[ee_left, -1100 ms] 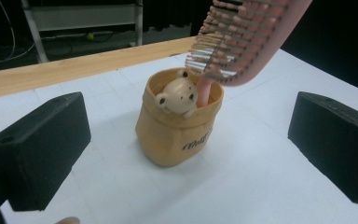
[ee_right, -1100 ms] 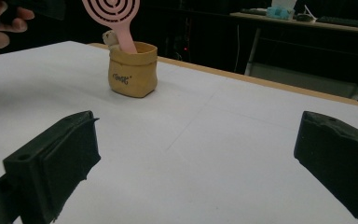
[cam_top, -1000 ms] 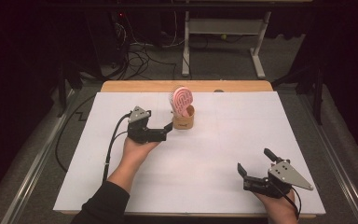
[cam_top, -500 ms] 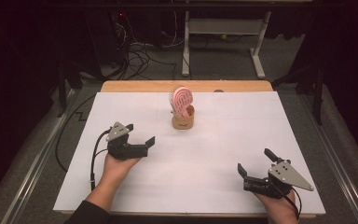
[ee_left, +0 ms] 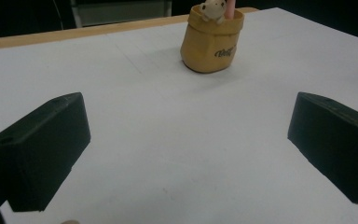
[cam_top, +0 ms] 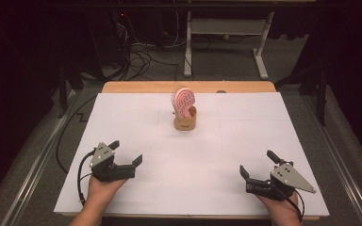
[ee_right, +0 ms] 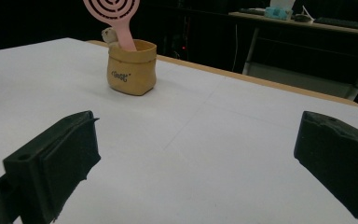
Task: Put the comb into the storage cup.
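- Two grippers sit at the near edge of the table (cam_top: 122,117), one in each of the person's hands, and both are empty.
- On the near left, the left gripper (cam_top: 128,155) rests low over the white surface with its jaws spread wide; the left gripper view shows bare tabletop between them.
- On the near right, the right gripper (cam_top: 258,164) is just as widely parted, with nothing between its jaws either, and it points toward the middle of the table.
- Between the grippers and the far side lies a broad stretch of white surface with nothing on it.
- Farther back, near the middle of the far half, stands a small tan pouch (cam_top: 185,120), upright, with dark lettering on its side, well apart from both grippers.
- Sticking up out of the pouch is a pink paddle (cam_top: 185,100) with a round head of ring-shaped cutouts; its handle goes down inside and it leans slightly.
- Beside the handle, a small pale toy figure (ee_left: 211,9) peeks over the rim; what it is exactly I cannot tell.
- My reading is that the work looks done or nearly so: the paddle is seated in the pouch, neither gripper holds or touches anything, and both are parked away from it. If anything is left, it would be only to straighten the paddle.
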The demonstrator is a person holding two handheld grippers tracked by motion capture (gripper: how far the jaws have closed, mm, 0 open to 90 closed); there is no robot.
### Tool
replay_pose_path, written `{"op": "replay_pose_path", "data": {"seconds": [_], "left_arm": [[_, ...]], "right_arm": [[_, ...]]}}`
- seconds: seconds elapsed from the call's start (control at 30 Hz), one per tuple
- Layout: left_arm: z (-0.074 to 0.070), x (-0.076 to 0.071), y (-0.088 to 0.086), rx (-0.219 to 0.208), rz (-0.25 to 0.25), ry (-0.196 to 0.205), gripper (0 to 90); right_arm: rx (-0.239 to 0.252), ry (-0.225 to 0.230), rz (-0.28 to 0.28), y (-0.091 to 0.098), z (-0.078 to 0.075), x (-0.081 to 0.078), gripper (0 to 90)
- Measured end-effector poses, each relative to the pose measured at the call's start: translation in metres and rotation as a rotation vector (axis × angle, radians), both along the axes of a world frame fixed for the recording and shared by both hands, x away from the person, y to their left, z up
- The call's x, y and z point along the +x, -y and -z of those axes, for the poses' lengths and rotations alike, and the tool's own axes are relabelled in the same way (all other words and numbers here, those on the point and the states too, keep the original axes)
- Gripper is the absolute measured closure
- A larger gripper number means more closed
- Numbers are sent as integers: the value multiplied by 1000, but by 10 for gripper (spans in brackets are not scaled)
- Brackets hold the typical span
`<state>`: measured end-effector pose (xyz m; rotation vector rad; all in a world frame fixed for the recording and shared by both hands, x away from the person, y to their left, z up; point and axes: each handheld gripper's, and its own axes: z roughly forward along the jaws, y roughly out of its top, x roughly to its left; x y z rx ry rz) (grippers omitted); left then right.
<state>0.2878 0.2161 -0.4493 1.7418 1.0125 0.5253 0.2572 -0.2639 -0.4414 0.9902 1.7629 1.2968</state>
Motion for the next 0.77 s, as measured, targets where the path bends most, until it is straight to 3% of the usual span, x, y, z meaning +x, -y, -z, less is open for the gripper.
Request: {"op": "replay_pose_path", "data": {"seconds": [0.2,0.33,0.4,0.57,0.77], "left_arm": [[3,-18,1,-22,36,66,0],[0,-23,2,-36,68,95,0],[0,-23,3,-23,75,107,0],[4,-20,3,1,89,114,0],[6,-16,0,-25,78,99,0]], "right_arm": [[4,-3,8,3,1,1,5],[7,-10,19,5,2,1,5],[3,-13,23,5,3,1,5],[3,-24,34,4,6,2,5],[-6,-25,25,2,7,1,5]]}}
